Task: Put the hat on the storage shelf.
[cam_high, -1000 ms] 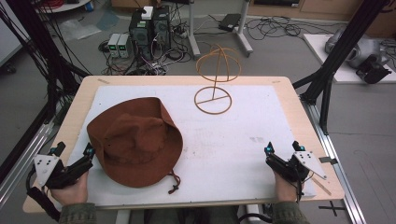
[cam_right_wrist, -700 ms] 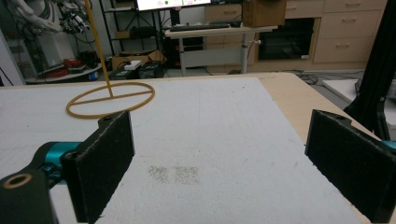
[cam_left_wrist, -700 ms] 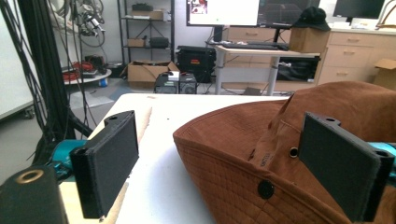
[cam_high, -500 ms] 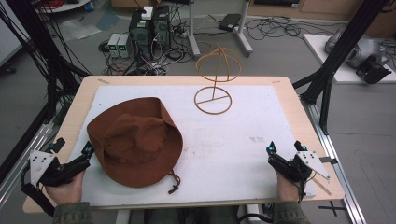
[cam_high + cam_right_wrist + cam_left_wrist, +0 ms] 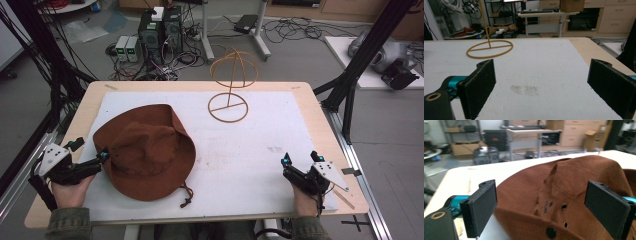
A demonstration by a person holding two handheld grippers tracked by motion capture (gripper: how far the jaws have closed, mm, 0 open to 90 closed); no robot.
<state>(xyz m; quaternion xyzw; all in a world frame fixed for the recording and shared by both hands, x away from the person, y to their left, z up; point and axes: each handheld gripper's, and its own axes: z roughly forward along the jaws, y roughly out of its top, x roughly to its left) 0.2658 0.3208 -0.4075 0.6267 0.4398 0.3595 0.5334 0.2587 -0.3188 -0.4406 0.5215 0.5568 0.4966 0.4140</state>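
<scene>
Left gripper (image 5: 102, 156): jaws spread, at left brim edge of brown suede wide-brimmed hat (image 5: 145, 152); nothing pinched.
Hat: crown up, flat on white mat over surface (image 5: 300, 95), left of centre; chin cord trailing toward near edge.
Wire hat stand, tan, ring base with domed top (image 5: 229, 85): upright, far centre, well apart from hat.
Right gripper (image 5: 286, 162): jaws spread, empty, near right edge.
Advice: straddle brim fully, one jaw under, before pinching; lift level to avoid dragging cord.
</scene>
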